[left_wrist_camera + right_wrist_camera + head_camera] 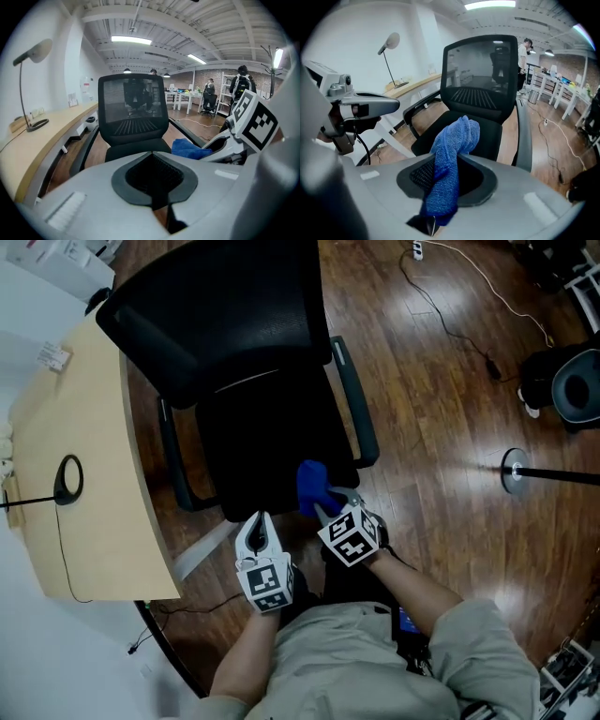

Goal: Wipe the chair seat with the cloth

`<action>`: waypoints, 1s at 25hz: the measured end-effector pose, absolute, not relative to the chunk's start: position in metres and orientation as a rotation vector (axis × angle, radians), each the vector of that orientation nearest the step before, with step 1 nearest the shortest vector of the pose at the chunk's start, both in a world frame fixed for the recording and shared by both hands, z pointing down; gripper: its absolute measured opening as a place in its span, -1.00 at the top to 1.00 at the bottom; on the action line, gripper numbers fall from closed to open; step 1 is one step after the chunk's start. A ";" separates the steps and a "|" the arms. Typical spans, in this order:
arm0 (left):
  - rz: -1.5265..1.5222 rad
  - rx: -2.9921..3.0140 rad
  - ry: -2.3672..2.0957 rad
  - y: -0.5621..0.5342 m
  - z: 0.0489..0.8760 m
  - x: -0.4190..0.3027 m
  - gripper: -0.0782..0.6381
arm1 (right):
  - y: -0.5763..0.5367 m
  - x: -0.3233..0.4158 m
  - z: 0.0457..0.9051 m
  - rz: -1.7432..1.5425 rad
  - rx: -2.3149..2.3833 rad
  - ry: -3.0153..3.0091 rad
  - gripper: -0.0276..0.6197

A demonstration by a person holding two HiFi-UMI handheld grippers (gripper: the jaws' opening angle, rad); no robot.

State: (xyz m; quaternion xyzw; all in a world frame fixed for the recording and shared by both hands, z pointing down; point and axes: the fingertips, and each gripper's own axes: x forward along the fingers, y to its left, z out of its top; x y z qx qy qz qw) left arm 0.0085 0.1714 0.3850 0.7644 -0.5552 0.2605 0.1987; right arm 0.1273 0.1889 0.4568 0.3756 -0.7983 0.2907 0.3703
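The black office chair stands in front of me, its seat (267,442) bare apart from the cloth. The blue cloth (311,486) hangs bunched over the seat's front right corner, and my right gripper (326,505) is shut on it. In the right gripper view the cloth (454,140) rises twisted from between the jaws, with the seat (490,131) beyond it. My left gripper (258,532) hovers at the seat's front edge, to the left of the cloth. Its jaws are shut with nothing in them (153,161). The cloth (187,149) lies to its right.
A curved wooden desk (89,427) with a lamp base (67,479) stands left of the chair. The armrests (356,409) flank the seat. A cable (469,296), a stand base (514,470) and another chair (574,385) are on the wooden floor at the right.
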 end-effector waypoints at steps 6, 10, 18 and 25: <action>0.665 2.178 -1.554 0.190 0.326 -0.051 0.77 | 0.200 0.070 0.376 0.633 0.965 -2.118 0.60; 0.622 2.213 -1.589 0.193 0.297 -0.100 0.77 | 0.201 0.012 0.332 0.578 0.940 -2.209 0.60; 0.556 2.104 -1.769 0.224 0.269 -0.222 0.77 | 0.217 -0.140 0.288 0.429 0.670 -2.377 0.60; 0.560 1.942 -1.926 0.274 0.267 -0.336 0.77 | 0.254 -0.266 0.290 0.330 0.398 -2.427 0.59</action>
